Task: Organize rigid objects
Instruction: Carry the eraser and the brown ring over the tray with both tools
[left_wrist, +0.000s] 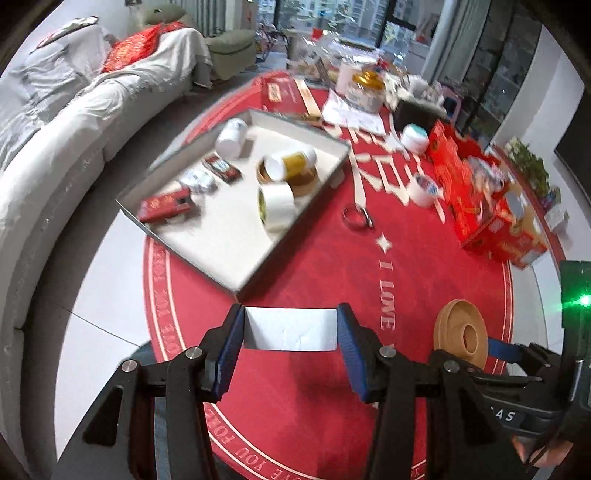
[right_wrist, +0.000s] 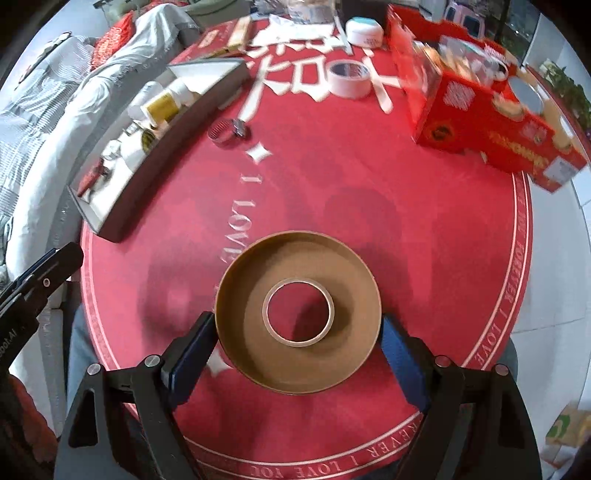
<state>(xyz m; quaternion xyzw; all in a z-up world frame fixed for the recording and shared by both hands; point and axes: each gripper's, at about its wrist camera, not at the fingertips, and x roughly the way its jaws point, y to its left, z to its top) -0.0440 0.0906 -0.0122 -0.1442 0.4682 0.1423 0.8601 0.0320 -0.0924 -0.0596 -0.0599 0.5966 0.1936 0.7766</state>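
My left gripper (left_wrist: 290, 323) is shut on a small white box (left_wrist: 291, 332), held above the near edge of the round red table mat (left_wrist: 325, 266). Beyond it lies a shallow grey tray (left_wrist: 207, 243) holding a white bottle (left_wrist: 232, 137), a yellow-labelled bottle (left_wrist: 293, 162), a white tape roll (left_wrist: 276, 203) and red packs (left_wrist: 164, 206). My right gripper (right_wrist: 297, 320) is shut on a wide brown tape roll (right_wrist: 255, 354), its blue pads pressing both sides, lifted above its shadow on the mat. The same roll (left_wrist: 460, 334) shows at the lower right of the left wrist view.
On the mat lie a metal clamp ring (right_wrist: 227, 134), a white tape roll (right_wrist: 349, 79) and a teal-lidded jar (right_wrist: 365, 31). Red cartons (right_wrist: 491, 122) line the right side. The tray's wall (right_wrist: 173, 147) stands at left. A grey sofa (left_wrist: 55, 147) runs along the left.
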